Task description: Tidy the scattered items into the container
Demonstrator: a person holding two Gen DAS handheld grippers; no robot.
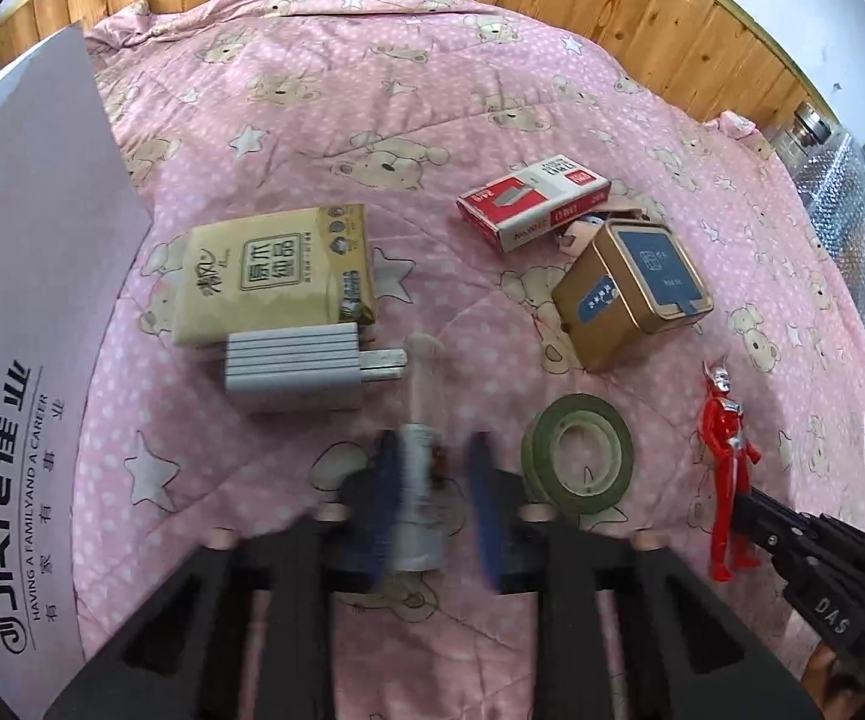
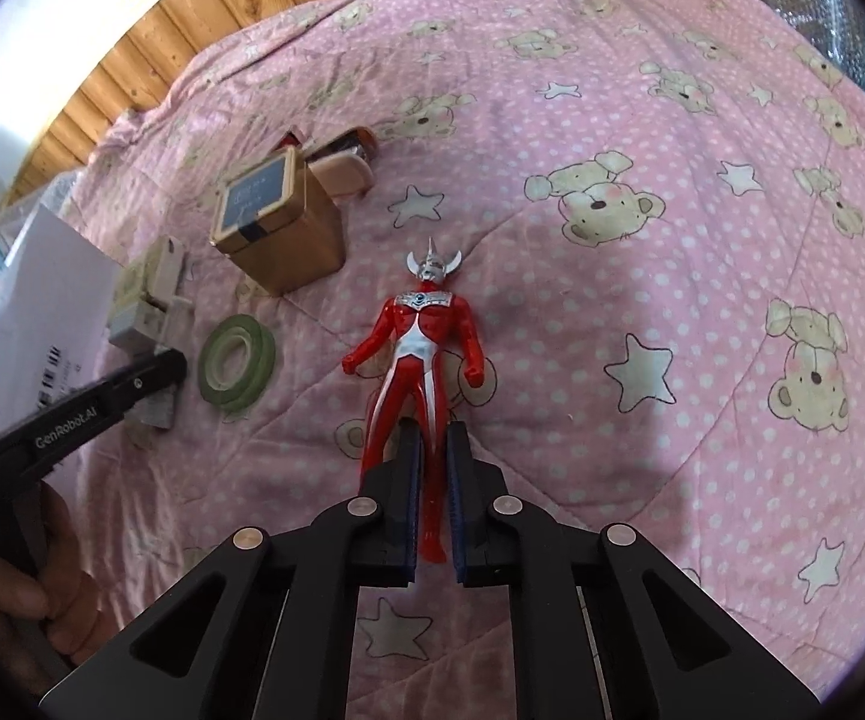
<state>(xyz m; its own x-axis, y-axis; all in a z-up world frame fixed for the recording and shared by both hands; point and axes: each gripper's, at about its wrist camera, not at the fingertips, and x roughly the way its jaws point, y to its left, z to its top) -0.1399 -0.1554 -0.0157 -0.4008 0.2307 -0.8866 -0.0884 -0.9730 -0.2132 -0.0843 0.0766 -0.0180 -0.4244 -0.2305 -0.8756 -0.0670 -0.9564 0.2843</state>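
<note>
Pink quilt point(image 2: 642, 120) with bears, stars, white dots covers bed ahead of fingers. Knotty wood-panel wall point(image 1: 642, 6) beyond. Bubble wrap point(image 1: 840, 198) far right. Daylight.

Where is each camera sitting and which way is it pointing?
Left wrist: rides the left claw, looking forward and down at a white tube between its fingers; the right claw shows at lower right.
Right wrist: rides the right claw, looking down its fingers, which straddle one leg of the red figure; the left claw and a hand show at left.
Shared: figure, green tape roll, gold tin, pink quilt.
</note>
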